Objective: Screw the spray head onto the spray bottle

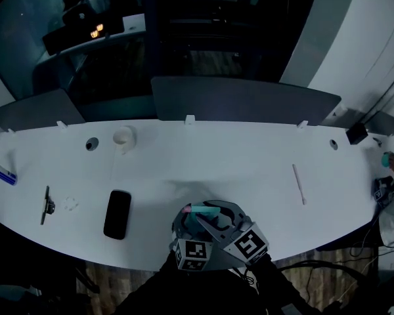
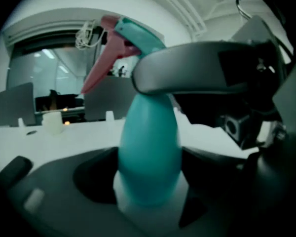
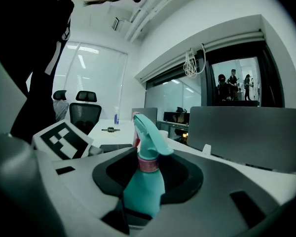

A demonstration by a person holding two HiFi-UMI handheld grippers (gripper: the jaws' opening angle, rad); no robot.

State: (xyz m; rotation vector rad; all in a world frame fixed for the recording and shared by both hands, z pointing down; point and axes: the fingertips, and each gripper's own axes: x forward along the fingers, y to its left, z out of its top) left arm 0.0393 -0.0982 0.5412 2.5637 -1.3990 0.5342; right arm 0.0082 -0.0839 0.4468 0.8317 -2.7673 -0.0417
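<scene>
Left gripper (image 2: 149, 196) was clamped on the belly of the teal bottle (image 2: 149, 147), holding it upright between its jaws. Right gripper (image 3: 140, 201) came in from the other side and was closed on the bottle's neck, its grey jaw crossing just under the spray head (image 2: 133, 36). That head sat on top of the bottle, with a pink collar (image 3: 148, 165) at its base and a pink trigger (image 2: 101, 65) pointing away from the left gripper. From the head view, both grippers met close together at the near edge of the white table (image 1: 236, 156), with the bottle between them. Farther out on the table lay a dark phone (image 1: 117, 214), a white cup (image 1: 123, 138) and a thin pale stick (image 1: 299, 184), all well apart from the bottle.
</scene>
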